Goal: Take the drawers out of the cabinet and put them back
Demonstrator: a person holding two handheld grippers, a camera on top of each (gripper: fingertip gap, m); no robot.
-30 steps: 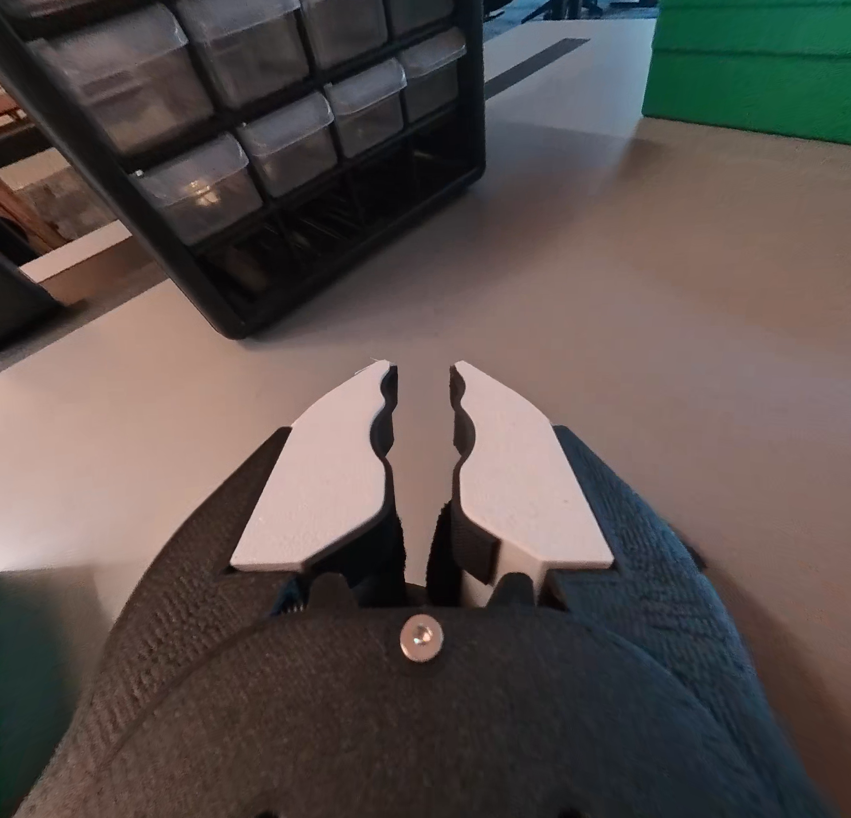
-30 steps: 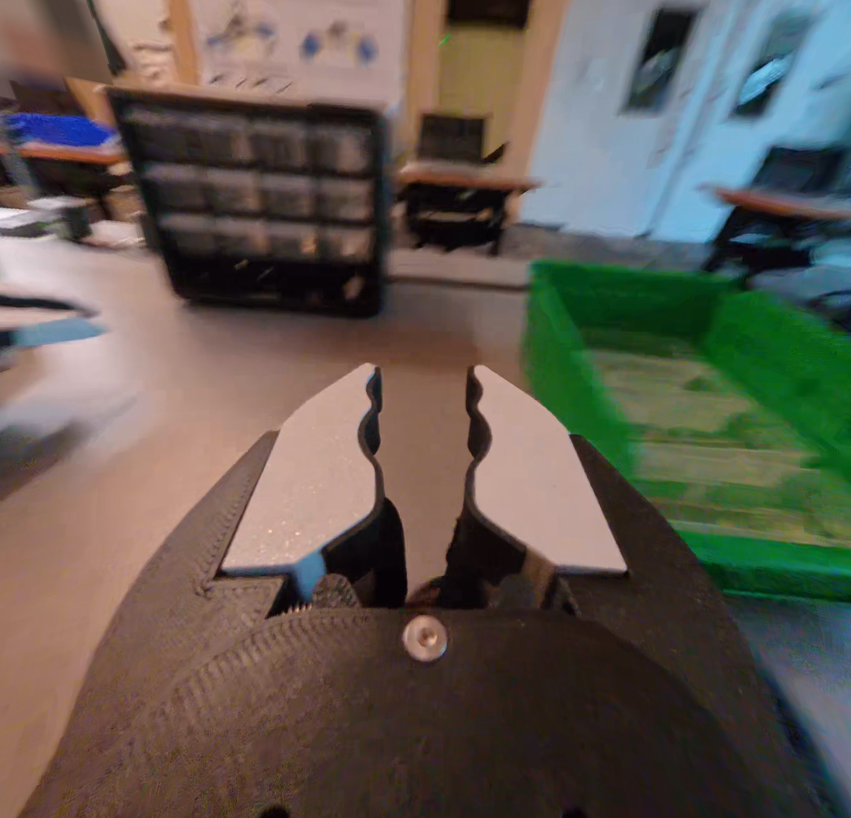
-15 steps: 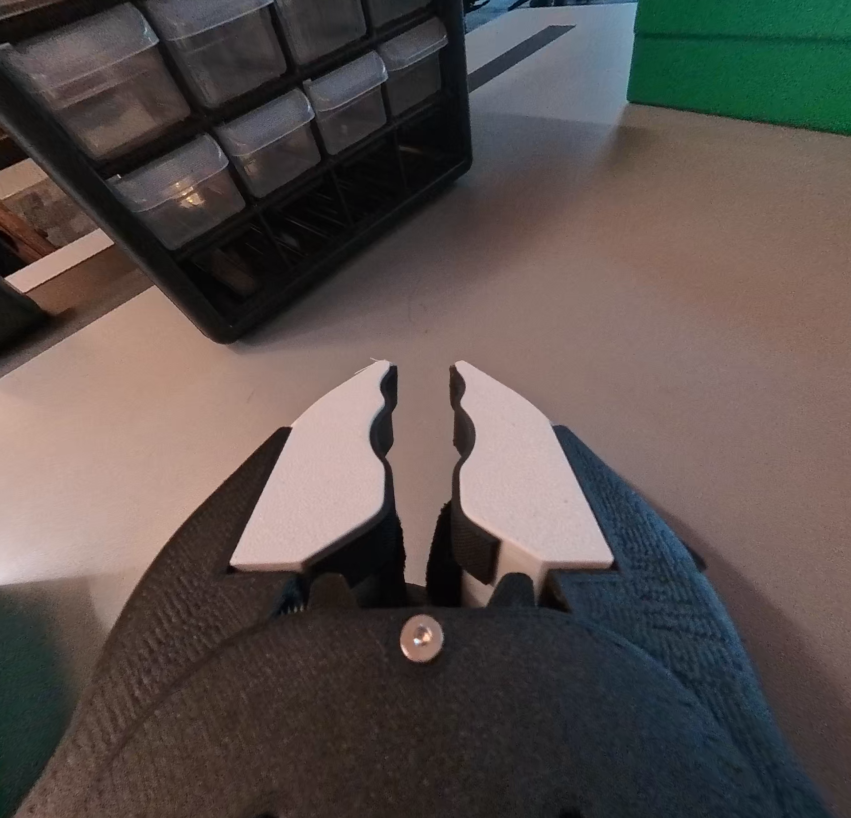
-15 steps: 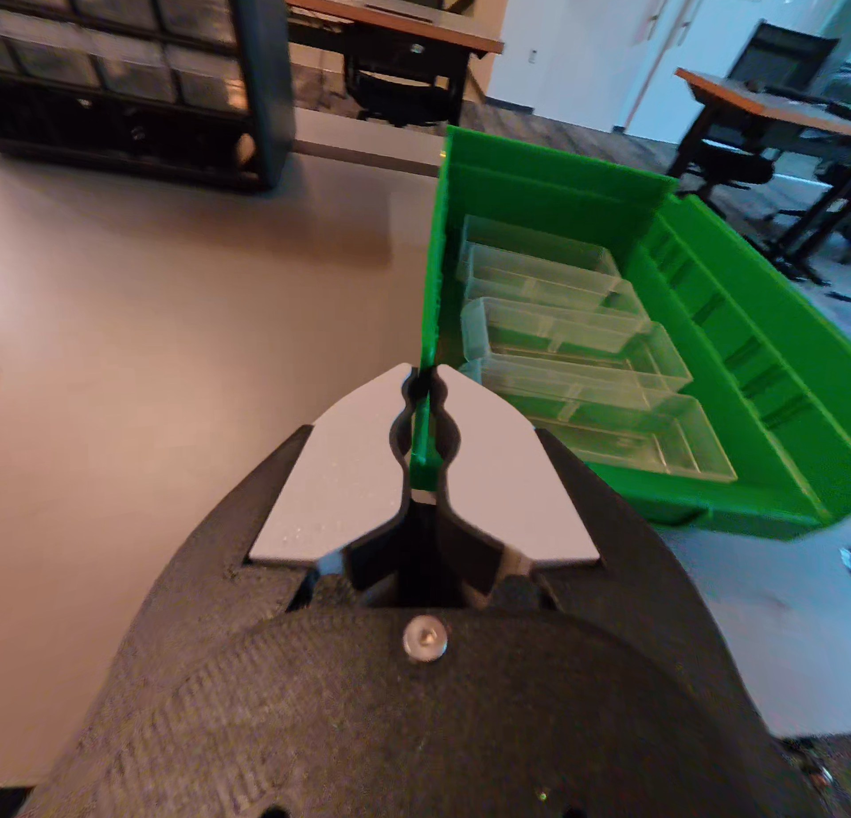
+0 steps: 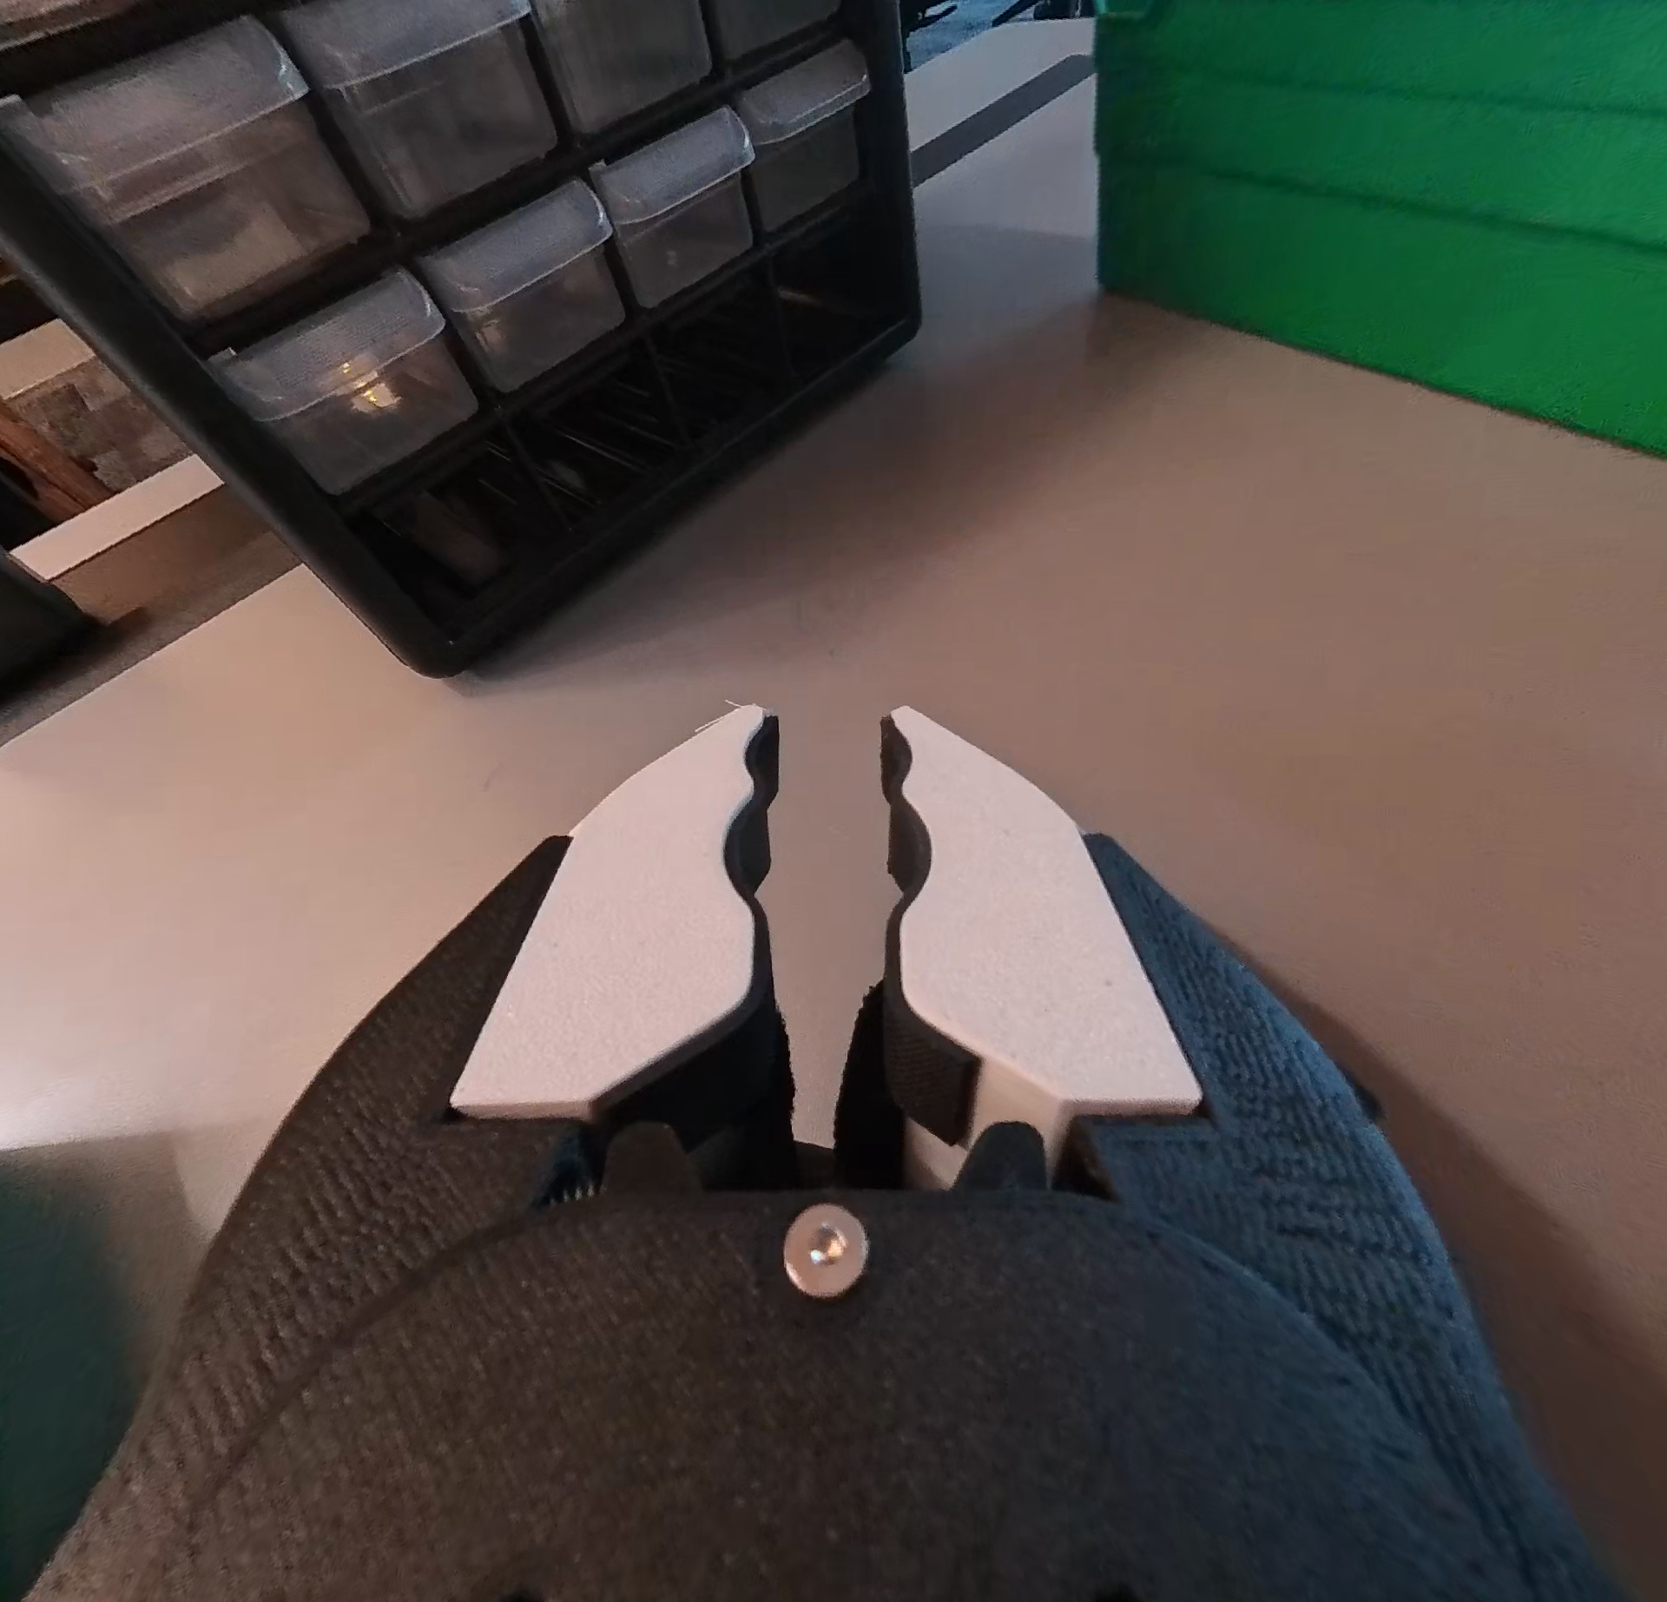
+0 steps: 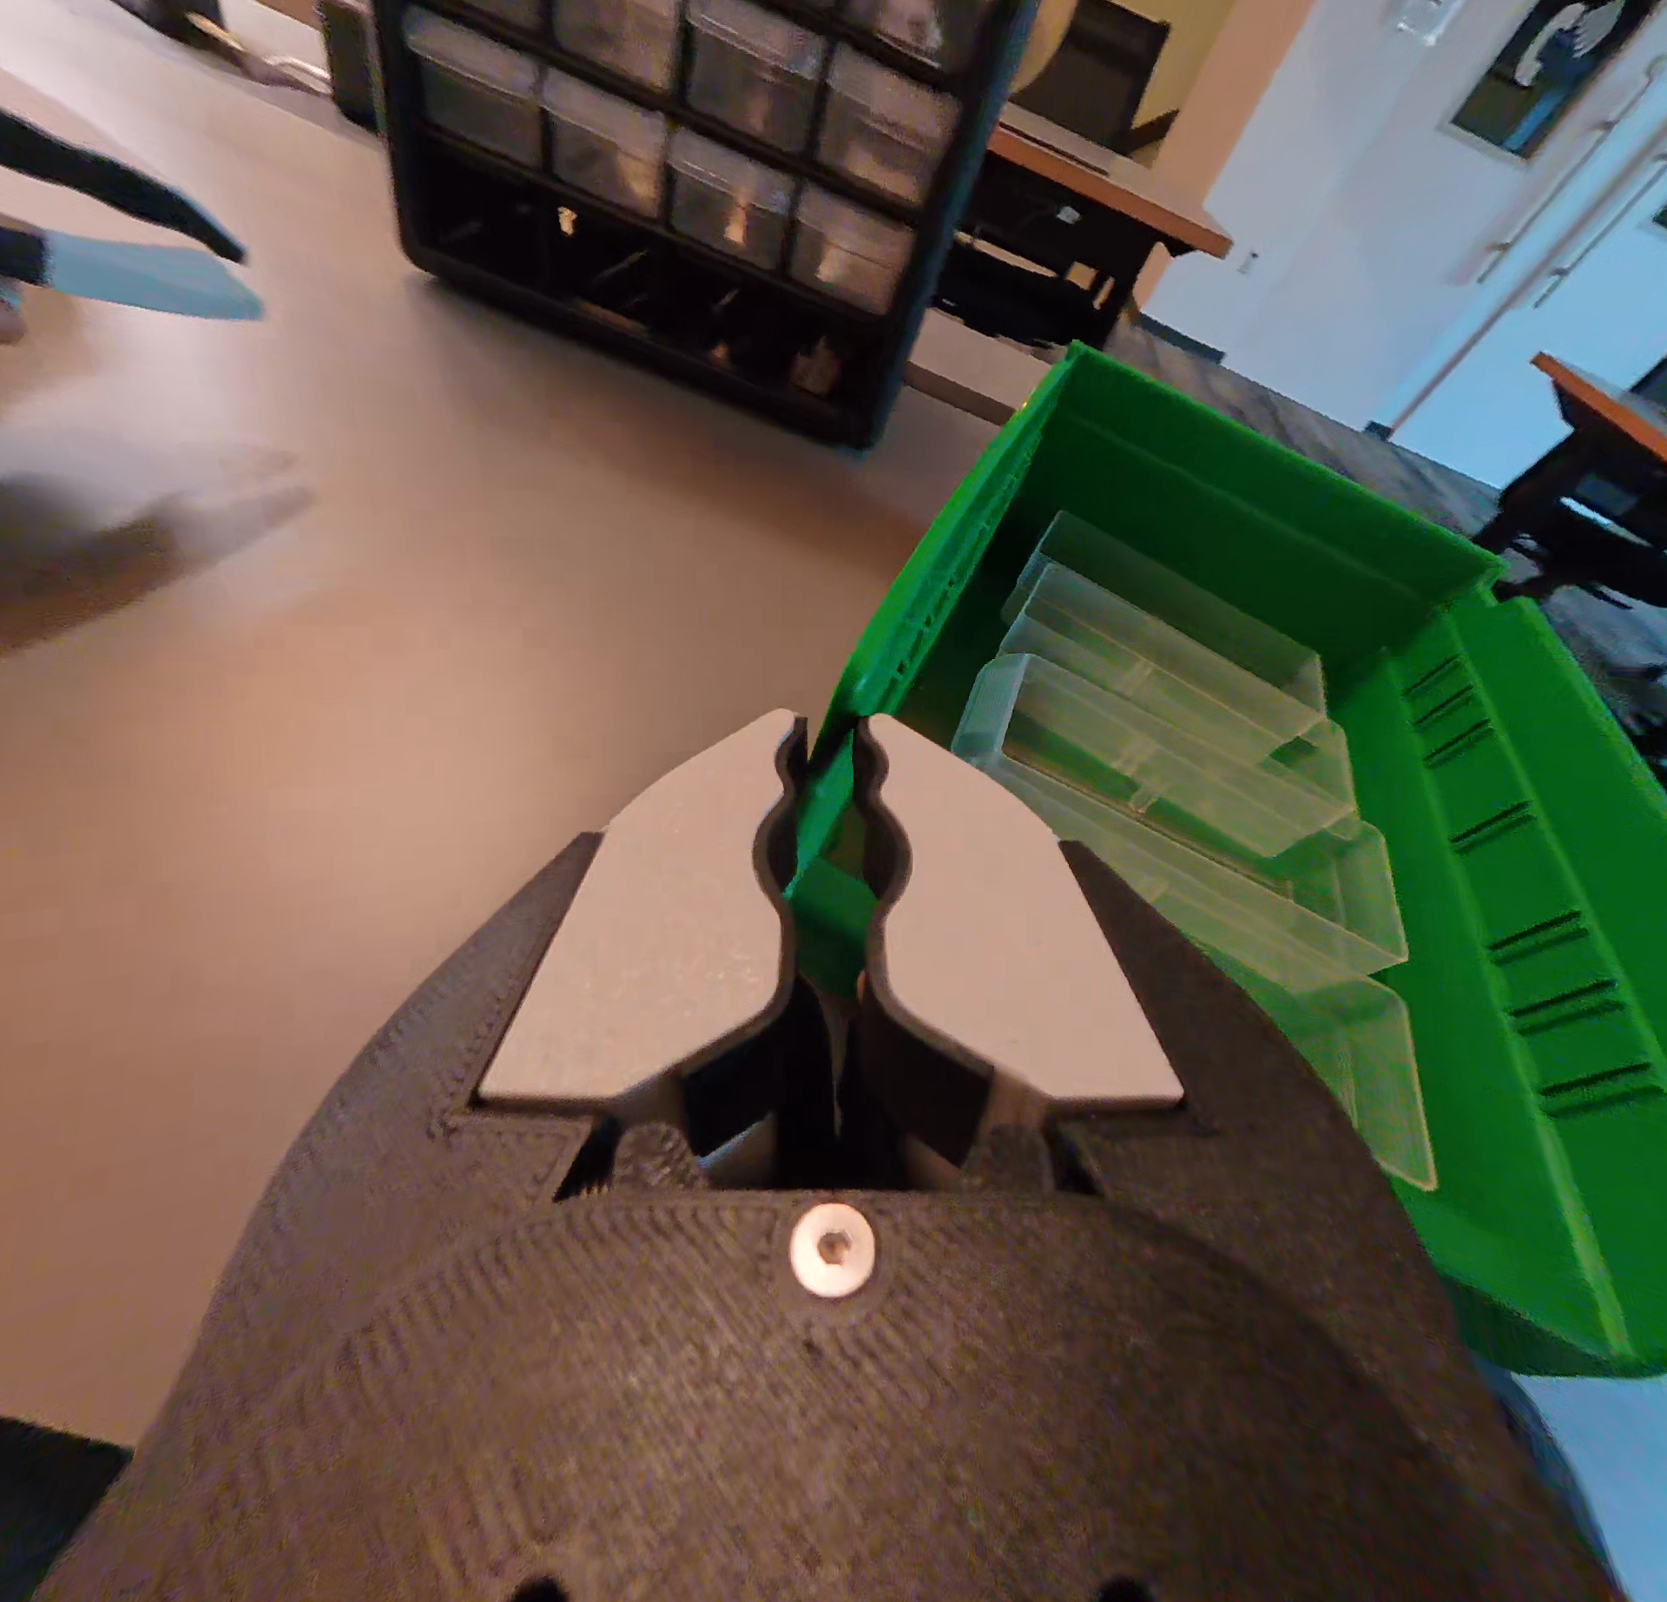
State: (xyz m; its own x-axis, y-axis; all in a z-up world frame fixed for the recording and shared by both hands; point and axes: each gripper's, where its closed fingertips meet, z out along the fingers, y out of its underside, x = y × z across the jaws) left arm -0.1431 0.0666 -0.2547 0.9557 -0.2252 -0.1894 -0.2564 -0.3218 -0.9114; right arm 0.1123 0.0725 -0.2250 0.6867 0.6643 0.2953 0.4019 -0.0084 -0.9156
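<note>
My right gripper (image 6: 830, 751) pinches the near wall of the green bin (image 6: 1128, 467); my left gripper (image 5: 830, 729) hangs spread and empty. The clear drawers (image 6: 1164, 747) lie inside, with the cabinet (image 6: 667, 160) beyond, its bottom row empty. A thin-wall grip could slip, tipping the bin.

Right gripper (image 6: 830, 733) body: black plastic, rough with layered ridges; finger plates matt grey, faintly grainy; one shiny metal screw.
Left gripper (image 5: 828, 729) body: same coarse black ridged plastic; finger plates matt pale grey.
Green bin (image 6: 1551, 999), its near wall pinched between the right gripper's fingers: smooth plastic with a soft sheen, ribbed inside wall.
Drawers in bin (image 6: 1164, 747), just right of the right fingertips: clear glossy plastic.
Cabinet (image 5: 888, 160), ahead and left of the left gripper: black matt plastic frame; its drawers (image 5: 532, 282) clear, slightly cloudy plastic.
Table (image 5: 1173, 657), under both grippers: smooth matt beige.
</note>
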